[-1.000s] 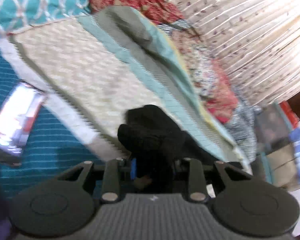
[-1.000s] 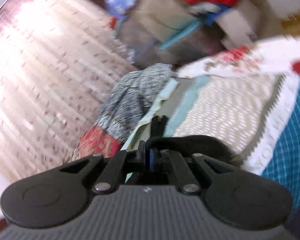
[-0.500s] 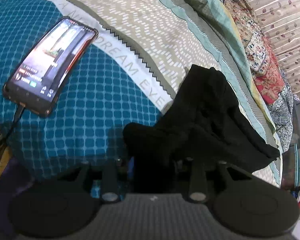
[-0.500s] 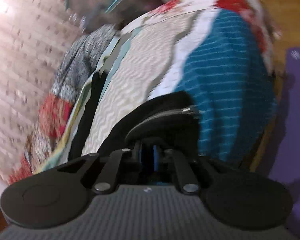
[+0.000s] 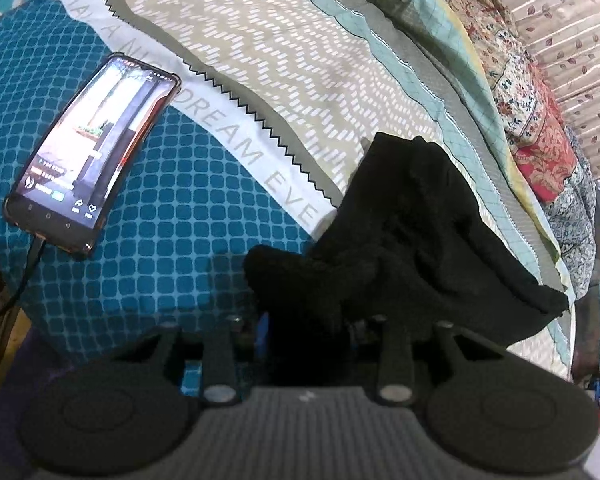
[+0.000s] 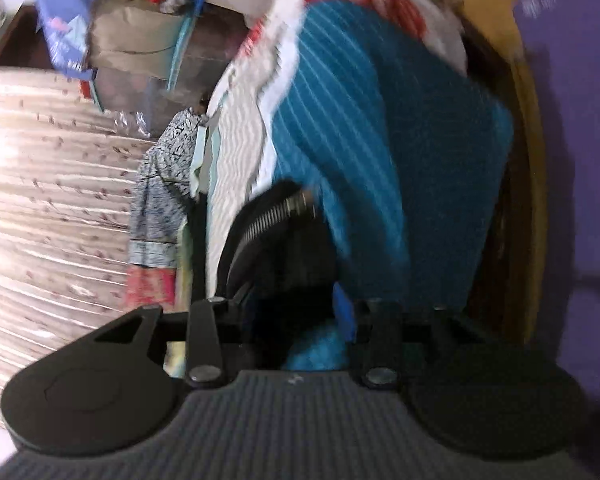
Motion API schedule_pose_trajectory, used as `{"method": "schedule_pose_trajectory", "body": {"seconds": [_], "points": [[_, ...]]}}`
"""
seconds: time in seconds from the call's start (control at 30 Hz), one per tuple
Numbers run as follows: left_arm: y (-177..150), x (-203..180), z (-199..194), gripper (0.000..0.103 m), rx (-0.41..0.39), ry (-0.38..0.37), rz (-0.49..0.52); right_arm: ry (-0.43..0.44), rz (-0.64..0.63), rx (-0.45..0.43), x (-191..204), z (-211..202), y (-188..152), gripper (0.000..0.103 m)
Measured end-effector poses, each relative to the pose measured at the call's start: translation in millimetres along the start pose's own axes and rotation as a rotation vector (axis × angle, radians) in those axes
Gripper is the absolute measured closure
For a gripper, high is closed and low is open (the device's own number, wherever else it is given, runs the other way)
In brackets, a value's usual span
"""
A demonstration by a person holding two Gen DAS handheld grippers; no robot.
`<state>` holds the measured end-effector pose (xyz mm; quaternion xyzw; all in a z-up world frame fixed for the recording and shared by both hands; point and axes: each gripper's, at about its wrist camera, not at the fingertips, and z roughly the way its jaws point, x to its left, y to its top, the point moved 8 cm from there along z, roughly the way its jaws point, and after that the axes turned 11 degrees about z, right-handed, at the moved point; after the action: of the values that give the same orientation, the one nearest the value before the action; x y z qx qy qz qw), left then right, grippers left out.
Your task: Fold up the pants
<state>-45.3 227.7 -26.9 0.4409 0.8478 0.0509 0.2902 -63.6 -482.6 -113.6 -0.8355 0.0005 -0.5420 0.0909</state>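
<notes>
- Left gripper (image 5: 308, 320) points steeply down at the bed (image 5: 172, 208). Its jaws stand narrowly apart and pinch a bunched fold of the black pants (image 5: 412, 240); the cloth fills the gap between them.
- In the left wrist view the pants lie crumpled on the bed, running from the jaws at 6 o'clock out toward 3 o'clock, where one dark corner reaches the edge of the covers. Part of the heap rests on the beige chevron band and part on the white strip with grey lettering.
- A phone (image 5: 92, 168) lies face up at 9 o'clock on the teal checked cover, screen lit, well apart from the pants. A dark cable (image 5: 26, 276) runs from its lower end toward 8 o'clock.
- A floral quilt (image 5: 536, 128) is bunched along the far side of the bed at 2 o'clock, with a pale leaf-print curtain (image 5: 572, 40) behind it.
- Right gripper (image 6: 296, 312): the view is motion-blurred and rolled, so the bed stands almost on end. The jaws are opening. A dark part of the pants with a metal zipper (image 6: 276, 212) sits between them, up toward 12 o'clock of the jaws; I cannot tell whether the pads still press on the cloth.
- In the same view, the teal cover fills the centre, the curtain sits at 9 o'clock, piled boxes and clothes (image 6: 148, 32) at 11 o'clock, and a purple mat (image 6: 580, 160) at 3 o'clock.
</notes>
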Motion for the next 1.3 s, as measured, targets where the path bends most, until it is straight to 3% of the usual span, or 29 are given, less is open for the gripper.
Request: {"method": "schedule_pose_trajectory", "body": {"seconds": [0.13, 0.23, 0.3, 0.37, 0.5, 0.57, 0.63, 0.73, 0.8, 0.9, 1.0, 1.03, 1.13, 1.3], "points": [[3, 0, 0, 0.071, 0.002, -0.002, -0.001, 0.088, 0.196, 0.039, -4, 8, 0, 0.055], [2, -2, -2, 0.071, -0.01, -0.007, 0.002, 0.05, 0.222, 0.007, 4, 23, 16, 0.056], [1, -2, -4, 0.073, -0.02, -0.01, 0.001, 0.004, 0.083, -0.019, 30, 31, 33, 0.092], [0, -3, -7, 0.073, -0.027, -0.018, -0.004, -0.009, -0.097, -0.044, 76, 37, 46, 0.095], [-4, -15, -15, 0.073, -0.047, -0.035, 0.006, 0.14, -0.441, -0.087, 200, 32, 50, 0.1], [-9, -19, -16, 0.074, -0.055, -0.026, 0.01, 0.274, -0.472, -0.12, 245, 20, 59, 0.101], [-18, -20, -15, 0.074, -0.053, -0.02, 0.01, 0.379, -0.43, -0.16, 264, 3, 79, 0.101], [-42, -14, -6, 0.073, -0.007, 0.002, 0.011, 0.331, -0.374, -0.191, 244, -1, 103, 0.101], [-53, -6, -1, 0.072, 0.019, 0.022, -0.003, 0.214, -0.32, -0.151, 209, 8, 108, 0.096], [-56, 1, 2, 0.072, 0.035, 0.01, -0.045, 0.069, -0.332, -0.106, 168, 15, 94, 0.096], [-50, -2, 0, 0.072, 0.032, 0.035, -0.018, -0.012, -0.364, -0.069, 137, 19, 72, 0.091], [-49, -4, 0, 0.072, 0.032, 0.041, -0.011, -0.023, -0.376, -0.068, 127, 16, 69, 0.085], [-45, -4, 3, 0.072, 0.042, 0.045, -0.013, -0.047, -0.396, -0.075, 109, 12, 57, 0.053], [-34, -5, 1, 0.073, 0.042, 0.048, -0.008, -0.135, -0.429, -0.081, 94, 61, 45, 0.053]]}}
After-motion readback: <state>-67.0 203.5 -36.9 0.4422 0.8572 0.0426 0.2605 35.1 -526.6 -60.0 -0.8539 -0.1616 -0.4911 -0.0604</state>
